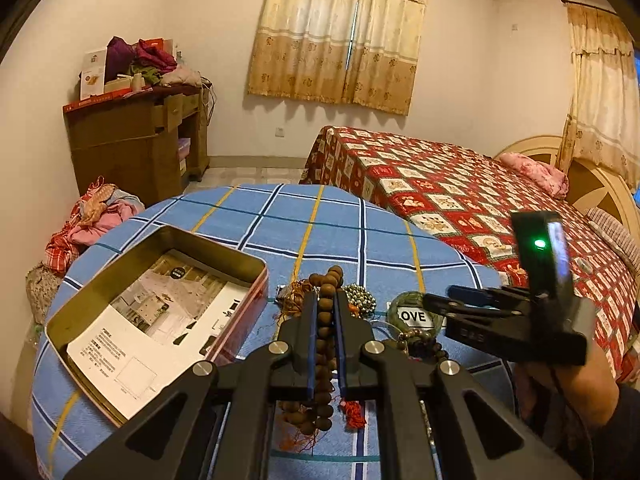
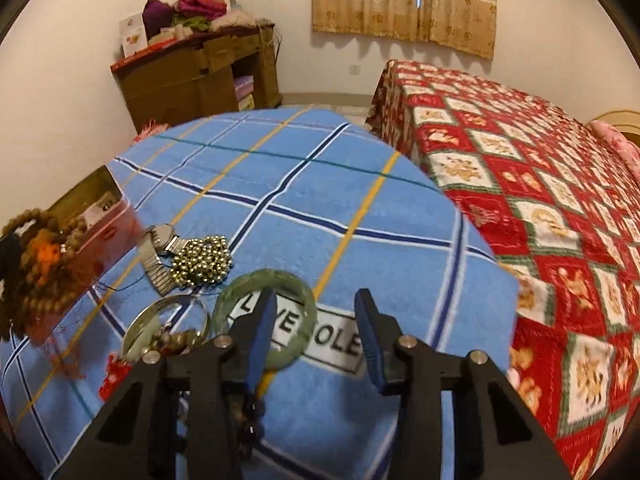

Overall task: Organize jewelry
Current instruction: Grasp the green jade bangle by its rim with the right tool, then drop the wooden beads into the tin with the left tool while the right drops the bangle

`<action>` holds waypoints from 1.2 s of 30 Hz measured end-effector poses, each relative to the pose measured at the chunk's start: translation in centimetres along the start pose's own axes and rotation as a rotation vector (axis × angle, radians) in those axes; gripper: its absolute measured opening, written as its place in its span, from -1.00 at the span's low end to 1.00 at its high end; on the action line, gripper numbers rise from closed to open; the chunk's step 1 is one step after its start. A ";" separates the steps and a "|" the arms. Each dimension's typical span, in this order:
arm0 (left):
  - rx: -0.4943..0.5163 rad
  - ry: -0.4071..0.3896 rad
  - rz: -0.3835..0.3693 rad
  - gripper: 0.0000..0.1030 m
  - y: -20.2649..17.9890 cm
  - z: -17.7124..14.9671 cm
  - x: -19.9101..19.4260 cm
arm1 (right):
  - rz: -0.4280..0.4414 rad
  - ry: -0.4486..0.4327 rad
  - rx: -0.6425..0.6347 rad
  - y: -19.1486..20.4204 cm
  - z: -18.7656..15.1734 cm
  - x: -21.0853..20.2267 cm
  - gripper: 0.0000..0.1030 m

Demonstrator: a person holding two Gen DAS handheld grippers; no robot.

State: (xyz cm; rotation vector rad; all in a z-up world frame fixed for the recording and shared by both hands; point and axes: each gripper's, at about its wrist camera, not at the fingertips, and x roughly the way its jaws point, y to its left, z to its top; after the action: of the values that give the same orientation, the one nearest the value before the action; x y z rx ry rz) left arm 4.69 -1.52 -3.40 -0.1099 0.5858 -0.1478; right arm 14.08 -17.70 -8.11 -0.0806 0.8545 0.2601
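Holding: we have the long strand of brown wooden prayer beads [image 1: 326, 320] pinched in the left gripper [image 1: 326, 300], its blue-padded jaws closed down to bead width, loops and orange tassel threads hanging below.
Why lifted: we judge the strand is raised off the table [image 1: 280, 220] so it can be carried over the wall of the open rectangular gold-lined tin box [image 1: 160, 248] without dragging.
Tin box: it sits just left of the strand, a printed paper leaflet [image 1: 132, 336] lying flat inside; we see no jewelry in it yet.
Right gripper: the right gripper [image 2: 316, 332] is wide open and holds nothing; its left finger crosses in front of the pale green jade bangle [image 2: 298, 284], but we cannot tell whether it touches.
Still beside the tin box: a silver metal-band wristwatch [image 2: 160, 248], a heap of small gold-coloured metal beads [image 2: 202, 260], the bangle, and a clear ring-shaped bangle [image 2: 164, 312] over darker beads, all on the blue plaid cloth right of the box.
Progress: we judge the sorting has barely begun.
Risk: dangling loops could snag the tin's rim.
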 end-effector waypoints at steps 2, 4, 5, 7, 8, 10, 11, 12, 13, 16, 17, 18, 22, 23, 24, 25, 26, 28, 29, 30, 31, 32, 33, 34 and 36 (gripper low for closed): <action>0.003 0.006 -0.005 -0.87 -0.1 -0.1 0.1 | 0.002 0.051 -0.026 0.5 -0.3 1.2 -0.43; 0.002 0.012 -0.011 -0.87 0.0 -0.2 0.2 | -0.007 0.054 -0.039 0.6 -0.6 1.5 -0.62; -0.001 0.012 -0.013 -0.87 0.1 -0.1 0.1 | 0.001 0.054 -0.032 0.5 -0.7 1.3 -0.78; -0.002 0.006 -0.015 -0.87 0.2 -0.1 -0.2 | 0.023 0.037 -0.004 -0.2 -1.1 0.6 -0.80; -0.003 0.001 -0.015 -0.87 0.2 -0.1 -0.4 | 0.016 0.029 -0.002 -0.3 -1.1 0.3 -0.80; -0.004 -0.011 -0.013 -0.87 0.3 0.1 -0.8 | 0.016 0.017 0.006 -0.7 -1.4 -0.4 -0.81; -0.003 -0.017 -0.012 -0.87 0.3 0.2 -1.1 | 0.016 0.016 0.007 -0.7 -1.3 -0.5 -0.81; -0.002 -0.022 -0.012 -0.87 0.3 0.2 -1.3 | 0.009 0.011 0.007 -0.8 -1.3 -0.8 -0.81; -0.003 -0.027 -0.013 -0.87 0.3 0.3 -1.5 | 0.004 0.004 0.008 -0.9 -1.2 -1.1 -0.81; 0.004 -0.045 -0.012 -0.87 0.3 0.7 -2.2 | -0.007 -0.031 0.016 -1.1 -0.7 -2.2 -0.81; 0.007 -0.052 -0.009 -0.87 0.3 0.8 -2.4 | -0.011 -0.047 0.017 -1.2 -0.5 -2.8 -0.81; 0.009 -0.060 -0.006 -0.87 0.3 1.0 -2.7 | -0.014 -0.059 0.016 -1.2 -0.3 -3.1 -0.81; 0.008 -0.078 0.004 -0.87 0.6 1.3 -3.4 | -0.009 -0.099 0.007 -0.8 0.8 -4.6 -0.81; 0.007 -0.080 0.009 -0.87 0.7 1.4 -3.4 | -0.004 -0.105 0.004 -0.7 1.1 -4.7 -0.81; 0.003 -0.082 0.015 -0.87 1.0 1.4 -3.5 | 0.004 -0.110 0.001 -0.5 1.3 -4.9 -0.81; -0.001 -0.082 0.020 -0.87 1.2 1.5 -3.6 | 0.013 -0.116 -0.006 -0.1 1.5 -5.1 -0.81; -0.005 -0.082 0.027 -0.87 1.4 1.6 -3.6 | 0.022 -0.119 -0.012 0.1 1.6 -5.2 -0.82; -0.011 -0.081 0.044 -0.87 1.9 1.6 -3.6 | 0.042 -0.125 -0.028 1.0 1.8 -5.3 -0.81; -0.018 -0.079 0.053 -0.87 2.3 1.6 -3.6 | 0.049 -0.125 -0.033 1.2 1.9 -5.3 -0.81; -0.026 -0.078 0.064 -0.87 2.8 1.7 -3.6 | 0.060 -0.125 -0.041 1.6 2.1 -5.2 -0.81; -0.032 -0.078 0.071 -0.87 3.2 1.6 -3.7 | 0.068 -0.126 -0.051 2.1 2.3 -5.1 -0.81; -0.038 -0.077 0.081 -0.87 3.5 1.6 -3.7 | 0.074 -0.127 -0.057 2.4 2.4 -5.1 -0.81; -0.043 -0.076 0.091 -0.87 3.9 1.6 -3.7 | 0.084 -0.129 -0.065 2.9 2.6 -5.1 -0.81; -0.049 -0.076 0.099 -0.87 4.2 1.6 -3.7 | 0.095 -0.133 -0.072 3.4 2.8 -5.1 -0.81; -0.058 -0.077 0.115 -0.87 5.0 1.7 -3.8 | 0.113 -0.134 -0.083 4.2 3.3 -5.0 -0.81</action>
State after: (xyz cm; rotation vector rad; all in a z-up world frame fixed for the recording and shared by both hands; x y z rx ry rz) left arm 3.07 4.10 -0.66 -0.1369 0.5187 -0.0146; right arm 12.28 -14.04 -2.05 -0.0913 0.7159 0.4027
